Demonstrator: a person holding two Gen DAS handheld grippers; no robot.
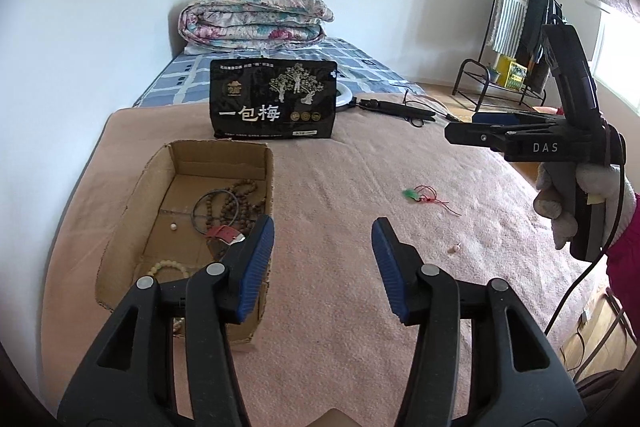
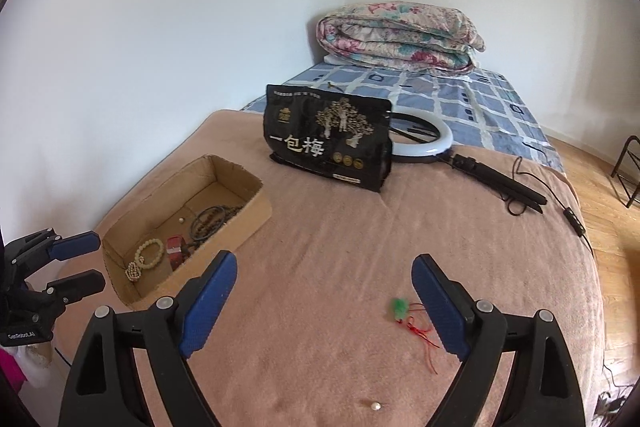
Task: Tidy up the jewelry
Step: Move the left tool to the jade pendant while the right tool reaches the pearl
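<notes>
While both of your tools hang open and empty, the right tool (image 2: 324, 301) hovers over the green charm (image 2: 399, 308) on its red cord, low right of centre on the pink blanket (image 2: 320, 227). It looks light and limp; pinch the charm itself, since the thin cord may slip. A small pearl (image 2: 375, 405) lies near the bottom edge, likely to roll. The left tool (image 1: 323, 265) sits beside the cardboard box (image 1: 272, 163), whose near contents its finger hides.
</notes>
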